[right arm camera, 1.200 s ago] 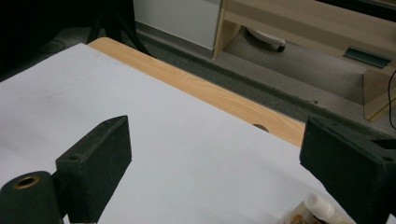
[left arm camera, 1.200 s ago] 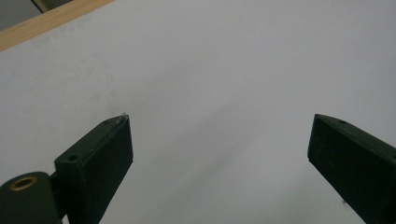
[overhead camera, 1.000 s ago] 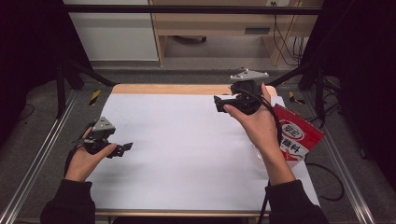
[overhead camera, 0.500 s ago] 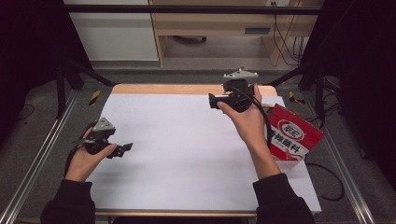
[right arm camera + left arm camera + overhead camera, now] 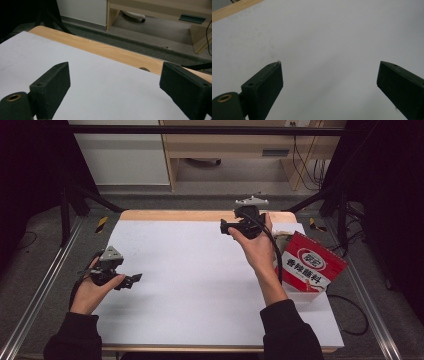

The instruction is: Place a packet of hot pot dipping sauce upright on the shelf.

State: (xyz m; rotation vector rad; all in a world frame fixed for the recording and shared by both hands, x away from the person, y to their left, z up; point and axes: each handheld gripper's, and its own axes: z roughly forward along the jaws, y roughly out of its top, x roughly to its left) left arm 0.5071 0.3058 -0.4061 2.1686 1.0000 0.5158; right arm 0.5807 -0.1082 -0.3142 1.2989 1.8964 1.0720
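Note:
My left gripper (image 5: 131, 281) rests low at the left side of the white table sheet (image 5: 190, 285), pointing right. In the left gripper view its jaws stand wide apart over bare white sheet, so the left gripper (image 5: 329, 63) is open and holds nothing. A hand holds my right gripper (image 5: 225, 226) up near the table's far edge, pointing left. The right gripper (image 5: 115, 64) is also open and empty, with the white sheet and the wooden table edge (image 5: 112, 53) beyond its jaws.
A red and white snack bag (image 5: 312, 265) stands at the table's right edge, just right of the right forearm. Metal rails (image 5: 45, 285) run along both sides of the table. Beyond the far edge are grey floor and a wooden cabinet (image 5: 225, 145).
The right gripper has moved a little to the left along the far edge, uncovering more of the red bag. The left gripper has stayed put.

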